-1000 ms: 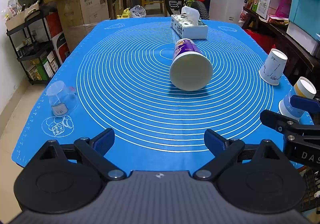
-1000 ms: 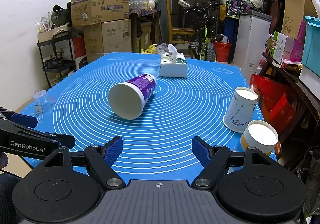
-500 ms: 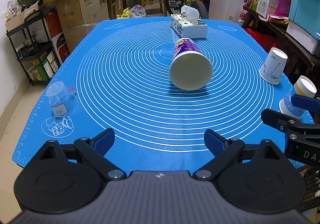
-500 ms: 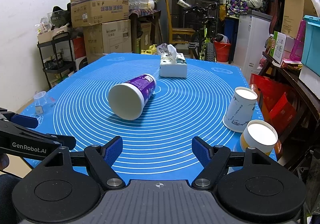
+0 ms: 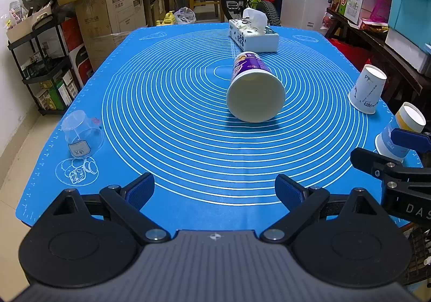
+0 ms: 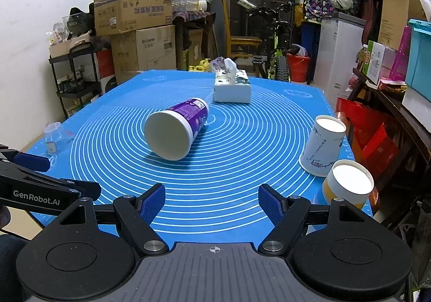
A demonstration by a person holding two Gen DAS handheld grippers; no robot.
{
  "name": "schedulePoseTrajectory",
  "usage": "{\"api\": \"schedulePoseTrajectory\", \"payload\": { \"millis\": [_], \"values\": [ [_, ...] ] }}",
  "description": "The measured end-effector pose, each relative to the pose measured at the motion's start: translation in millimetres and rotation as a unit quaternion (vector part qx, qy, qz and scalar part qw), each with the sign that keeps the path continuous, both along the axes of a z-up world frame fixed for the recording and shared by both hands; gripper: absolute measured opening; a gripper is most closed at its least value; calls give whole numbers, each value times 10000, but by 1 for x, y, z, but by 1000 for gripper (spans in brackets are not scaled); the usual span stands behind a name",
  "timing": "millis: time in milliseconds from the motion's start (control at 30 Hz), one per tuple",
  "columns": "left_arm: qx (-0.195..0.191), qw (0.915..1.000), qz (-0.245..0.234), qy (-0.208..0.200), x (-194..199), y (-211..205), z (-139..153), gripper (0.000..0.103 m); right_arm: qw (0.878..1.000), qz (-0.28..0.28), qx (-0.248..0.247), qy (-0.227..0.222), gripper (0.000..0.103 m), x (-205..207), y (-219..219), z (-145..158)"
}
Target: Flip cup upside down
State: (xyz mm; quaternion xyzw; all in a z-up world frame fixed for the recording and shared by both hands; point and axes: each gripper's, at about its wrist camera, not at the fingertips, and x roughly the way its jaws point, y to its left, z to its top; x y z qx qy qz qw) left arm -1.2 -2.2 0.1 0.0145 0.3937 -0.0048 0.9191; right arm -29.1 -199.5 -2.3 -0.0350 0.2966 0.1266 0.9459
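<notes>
A purple-and-white paper cup (image 5: 254,91) lies on its side near the middle of the blue mat (image 5: 172,140), one round end facing me; it also shows in the right wrist view (image 6: 175,133). My left gripper (image 5: 214,191) is open and empty over the mat's near edge, well short of the cup. My right gripper (image 6: 212,203) is open and empty, also at the near edge. Each gripper shows at the side of the other's view.
A white paper cup (image 6: 322,148) and a yellow-banded cup (image 6: 347,184) stand upside down at the right edge. A clear plastic cup (image 5: 80,134) sits upside down at the left edge. A tissue box (image 5: 253,36) stands behind the purple cup. Clutter surrounds the table.
</notes>
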Motion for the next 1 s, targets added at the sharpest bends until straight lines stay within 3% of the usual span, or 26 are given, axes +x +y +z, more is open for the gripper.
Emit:
{"api": "schedulePoseTrajectory", "payload": {
  "millis": [1000],
  "values": [
    [57, 10000, -28, 7, 3, -3, -2, 95, 10000, -23, 20, 25, 80, 4, -3, -2]
  ]
}}
